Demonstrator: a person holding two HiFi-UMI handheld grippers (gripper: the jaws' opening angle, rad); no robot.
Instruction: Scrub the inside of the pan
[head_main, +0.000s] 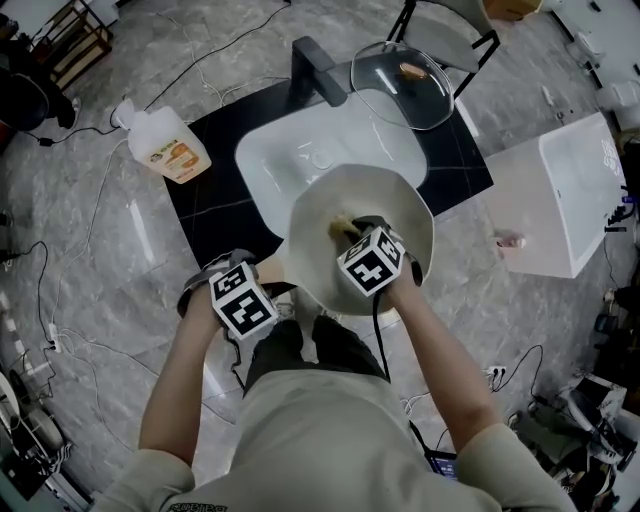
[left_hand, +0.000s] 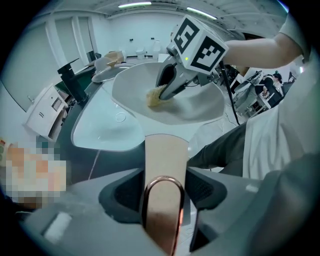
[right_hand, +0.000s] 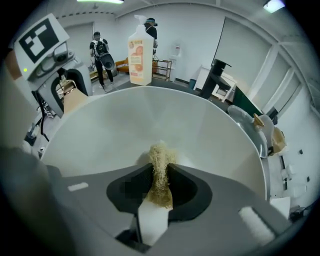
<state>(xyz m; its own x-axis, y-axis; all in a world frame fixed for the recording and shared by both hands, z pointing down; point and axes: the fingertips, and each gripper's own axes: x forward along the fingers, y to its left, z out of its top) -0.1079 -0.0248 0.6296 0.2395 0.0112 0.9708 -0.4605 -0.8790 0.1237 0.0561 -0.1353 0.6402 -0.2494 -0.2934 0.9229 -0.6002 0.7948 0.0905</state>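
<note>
A cream pan (head_main: 400, 215) is tilted over the front rim of a white sink (head_main: 290, 160). Its beige handle (left_hand: 165, 155), tipped with a copper loop, lies between the jaws of my left gripper (left_hand: 164, 185), and both pads meet its sides. My left gripper (head_main: 272, 292) sits at the pan's near left. My right gripper (head_main: 352, 232) reaches down into the pan, shut on a straw-coloured loofah scrubber (right_hand: 161, 160). The scrubber's tip (left_hand: 156, 96) rests against the pan's inner wall (right_hand: 150, 125).
A black faucet (head_main: 318, 68) stands behind the sink on a black counter (head_main: 210, 200). A glass lid (head_main: 402, 85) leans at the back right, a soap bottle (head_main: 170, 145) at the left, a white box (head_main: 570, 200) at the right. Cables (head_main: 60, 300) cross the floor.
</note>
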